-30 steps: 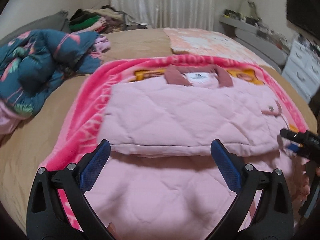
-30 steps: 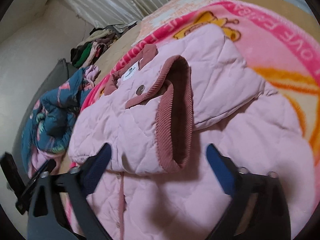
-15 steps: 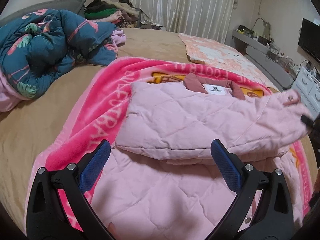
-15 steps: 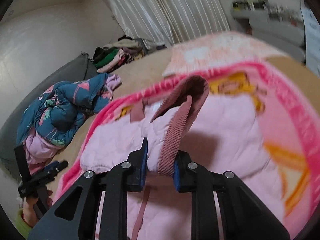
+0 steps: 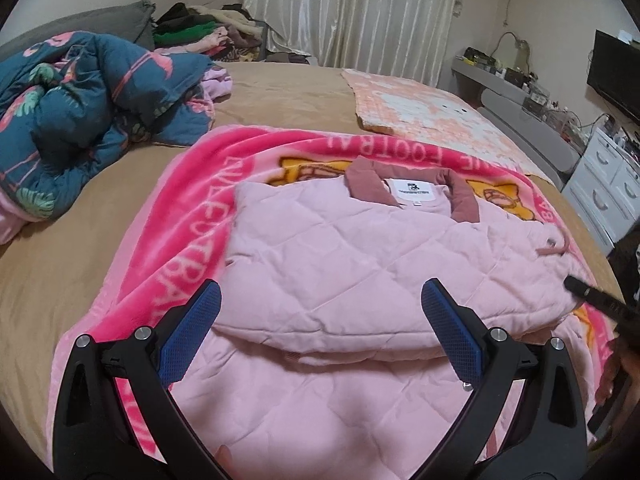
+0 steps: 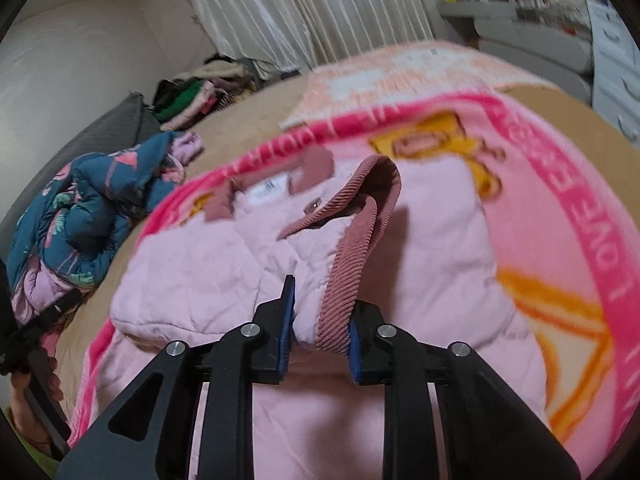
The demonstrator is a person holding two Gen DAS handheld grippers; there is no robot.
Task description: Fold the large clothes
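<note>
You are working over a pink quilted jacket (image 5: pixel 352 264) that is lying on a pink blanket (image 5: pixel 180 248) spread across the bed (image 5: pixel 80 208). The jacket is sitting inside the blanket's border on the far and left sides; tan bed is showing open beyond that border to the left and far side. A blue quilt (image 5: pixel 80 92) is heaped well apart at far left, and an orange mat (image 5: pixel 420 108) is lying just past the blanket's far edge. Drawers (image 5: pixel 608 184) are standing beyond the bed's right edge.

Your left gripper (image 5: pixel 320 320) is hovering over the jacket's folded near edge, its jaws standing wide and holding nothing.

Your right gripper (image 6: pixel 320 328) is pinching the sleeve cuff (image 6: pixel 352 264), ribbed and dusty rose, between narrow jaws. A second ago those jaws were wide with the cuff lying loose between them; they have since clamped and have just been easing open slightly, the cuff still pressed between the pads. The cuff, flat before, is now standing lifted off the jacket body. In the left view, the scene is sitting farther off than before, with more bed showing.
</note>
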